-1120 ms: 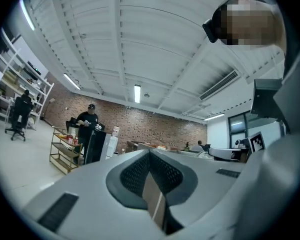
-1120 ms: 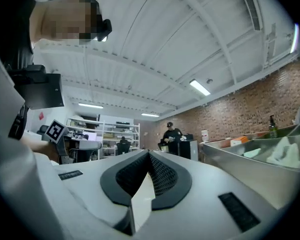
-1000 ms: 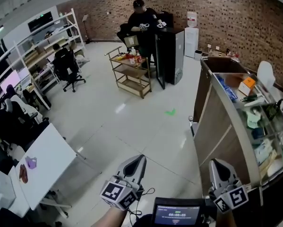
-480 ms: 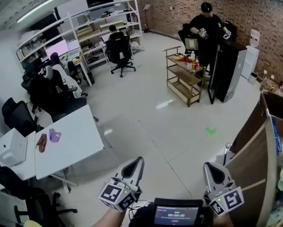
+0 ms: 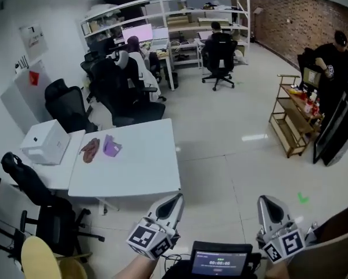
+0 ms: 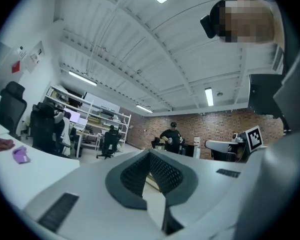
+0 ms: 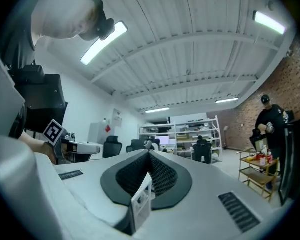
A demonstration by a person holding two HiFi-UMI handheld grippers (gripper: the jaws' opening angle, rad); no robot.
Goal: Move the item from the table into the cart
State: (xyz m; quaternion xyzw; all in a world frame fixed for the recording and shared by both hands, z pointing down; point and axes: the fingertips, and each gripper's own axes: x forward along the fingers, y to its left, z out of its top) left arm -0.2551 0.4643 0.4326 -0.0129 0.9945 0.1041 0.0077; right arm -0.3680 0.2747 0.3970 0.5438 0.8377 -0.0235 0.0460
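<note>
We see the white desk left of centre; the cart stands well apart, far right; a white box sits at the desk's left; low before us, the left tool and right tool, both clenched on nothing; the purple item lies on the desk, just beside a brown item, near the box.

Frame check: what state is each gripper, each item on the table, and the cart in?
Left gripper: jaws shut, empty.
Right gripper: jaws shut, empty.
Purple item: lying on the table, not held.
Brown item: lying beside the purple one, not held.
Cart: standing apart from the table, top shelf loaded.
</note>
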